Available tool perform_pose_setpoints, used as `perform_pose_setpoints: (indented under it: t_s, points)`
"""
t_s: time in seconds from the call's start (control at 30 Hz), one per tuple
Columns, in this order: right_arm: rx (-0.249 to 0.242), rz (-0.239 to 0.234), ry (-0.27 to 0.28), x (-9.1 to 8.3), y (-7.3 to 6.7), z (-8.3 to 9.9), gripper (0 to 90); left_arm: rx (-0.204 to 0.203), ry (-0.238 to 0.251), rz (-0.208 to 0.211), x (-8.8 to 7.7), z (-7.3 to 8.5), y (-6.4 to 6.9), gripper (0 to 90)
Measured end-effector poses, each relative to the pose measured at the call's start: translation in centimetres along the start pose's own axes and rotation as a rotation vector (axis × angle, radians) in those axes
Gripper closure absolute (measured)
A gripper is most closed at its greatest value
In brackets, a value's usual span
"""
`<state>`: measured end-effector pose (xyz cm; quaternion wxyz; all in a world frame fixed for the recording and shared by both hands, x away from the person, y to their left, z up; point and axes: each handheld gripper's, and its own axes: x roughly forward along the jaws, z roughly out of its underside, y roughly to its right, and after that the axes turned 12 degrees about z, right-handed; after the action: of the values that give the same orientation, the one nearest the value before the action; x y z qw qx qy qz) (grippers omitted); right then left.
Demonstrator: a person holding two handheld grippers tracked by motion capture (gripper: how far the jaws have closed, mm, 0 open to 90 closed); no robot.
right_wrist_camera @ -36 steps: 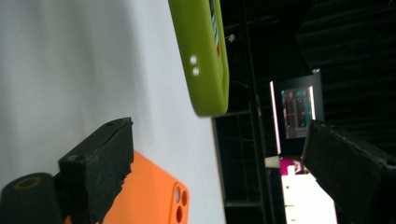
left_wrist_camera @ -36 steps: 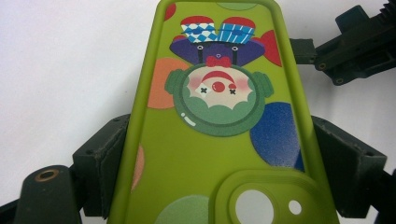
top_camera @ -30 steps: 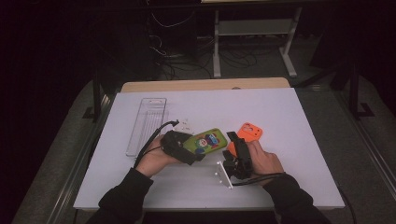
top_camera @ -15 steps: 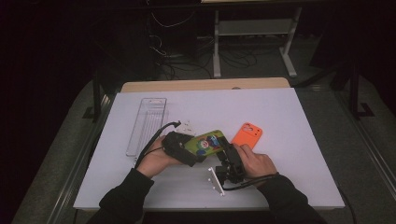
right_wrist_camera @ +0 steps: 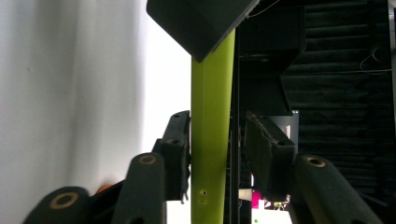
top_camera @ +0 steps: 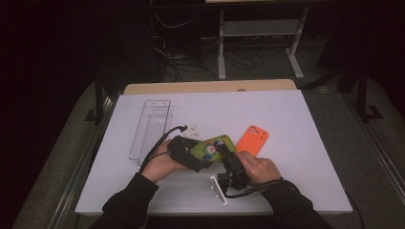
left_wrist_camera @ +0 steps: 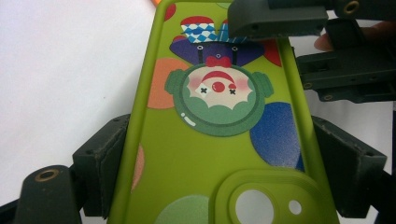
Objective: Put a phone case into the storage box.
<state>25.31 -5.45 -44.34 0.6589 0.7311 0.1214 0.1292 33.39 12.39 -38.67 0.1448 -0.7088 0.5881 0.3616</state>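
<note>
At the near middle of the white bench (top_camera: 296, 143), a green phone case (top_camera: 216, 146) printed with a clown face is held just above the surface. The left claw (left_wrist_camera: 210, 186) pinches the case across its long edges near the camera cutout, jaws narrow and pressing on both rims. The right claw (right_wrist_camera: 215, 158), coming in from five o'clock, has just been closing around the far end of the case; in the right gripper view the thin green edge stands between its jaws, one pad touching and the other still a little apart. An orange phone case (top_camera: 252, 140) lies flat at two o'clock of the green one, and a clear plastic tray (top_camera: 150, 128) rests at ten o'clock. To do this well, the right claw should probably close squarely on the edge before the left lets go.
</note>
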Motion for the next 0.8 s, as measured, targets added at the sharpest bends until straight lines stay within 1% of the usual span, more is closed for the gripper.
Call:
perform_pose_setpoints:
  t_s: [0.17, 0.23, 0.27, 0.33, 0.4, 0.47, 0.57, 0.6, 0.63, 0.67, 0.7, 0.73, 0.77, 0.8]
  points:
    - [-0.002, -0.012, 0.005, -0.1, -0.1, -0.1, 68.9, 0.001, 0.001, -0.001, 0.0, 0.0, 0.0, 14.9]
    - [-0.007, -0.027, 0.011, -0.2, 0.0, -0.2, 74.0, -0.005, 0.006, 0.002, -0.1, 0.0, 0.0, 14.8]
    - [-0.008, -0.027, 0.011, -0.2, 0.0, -0.2, 74.9, 0.004, -0.008, 0.009, -0.2, 0.0, -0.2, 14.8]
    - [-0.009, -0.027, 0.010, -0.2, 0.1, -0.2, 75.2, -0.001, 0.002, 0.011, -0.2, -0.1, -0.1, 14.7]
    - [-0.012, -0.022, 0.006, -0.3, 0.1, -0.2, 75.5, 0.000, 0.001, 0.011, -0.2, -0.1, -0.1, 14.7]
    - [-0.016, -0.029, 0.006, -0.2, 0.1, -0.2, 75.6, 0.000, 0.003, 0.012, -0.2, 0.0, -0.2, 14.5]
    - [-0.006, -0.030, -0.001, -0.2, 0.2, -0.2, 75.8, -0.018, 0.042, 0.016, -0.1, 0.1, -0.1, 13.8]
    - [-0.001, -0.013, 0.004, -0.2, 0.1, -0.2, 75.8, -0.019, 0.052, 0.016, -0.1, 0.2, -0.1, 13.4]
    - [0.006, -0.007, 0.003, -0.1, 0.2, -0.2, 75.9, -0.028, 0.066, 0.019, -0.2, 0.2, -0.2, 12.8]
    - [0.012, -0.006, 0.003, -0.1, 0.3, -0.1, 75.9, -0.041, 0.078, 0.032, -0.3, 0.2, -0.2, 11.1]
    - [0.014, -0.006, -0.005, -0.1, 0.4, -0.1, 75.9, -0.030, 0.066, 0.040, -0.6, 0.1, -0.4, 7.5]
    - [0.018, -0.010, -0.015, -0.1, 0.4, 0.0, 75.9, -0.041, 0.085, 0.050, -0.7, 0.1, -0.4, 5.3]
    - [0.019, -0.007, -0.013, 0.0, 0.5, 0.1, 75.9, -0.037, 0.090, 0.047, -0.9, 0.1, -0.5, 3.2]
    - [0.031, -0.018, -0.023, 0.0, 0.5, 0.1, 75.9, -0.035, 0.095, 0.044, -1.1, 0.2, -0.6, 1.7]
